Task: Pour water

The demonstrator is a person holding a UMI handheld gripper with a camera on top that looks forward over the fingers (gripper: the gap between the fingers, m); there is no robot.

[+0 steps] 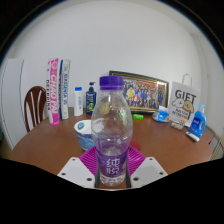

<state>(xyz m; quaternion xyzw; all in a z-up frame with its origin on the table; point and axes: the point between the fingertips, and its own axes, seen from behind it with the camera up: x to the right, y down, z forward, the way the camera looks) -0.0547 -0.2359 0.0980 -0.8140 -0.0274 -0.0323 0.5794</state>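
Upright, cap upward, the water bottle is clamped by the hand-held gripper above the table near edge.

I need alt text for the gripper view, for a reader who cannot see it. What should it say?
A clear water bottle with a purple cap stands upright between the gripper fingers on a brown table. Beyond it, along the wall, stand boxes, small bottles, a framed picture and a card reading GIFT.
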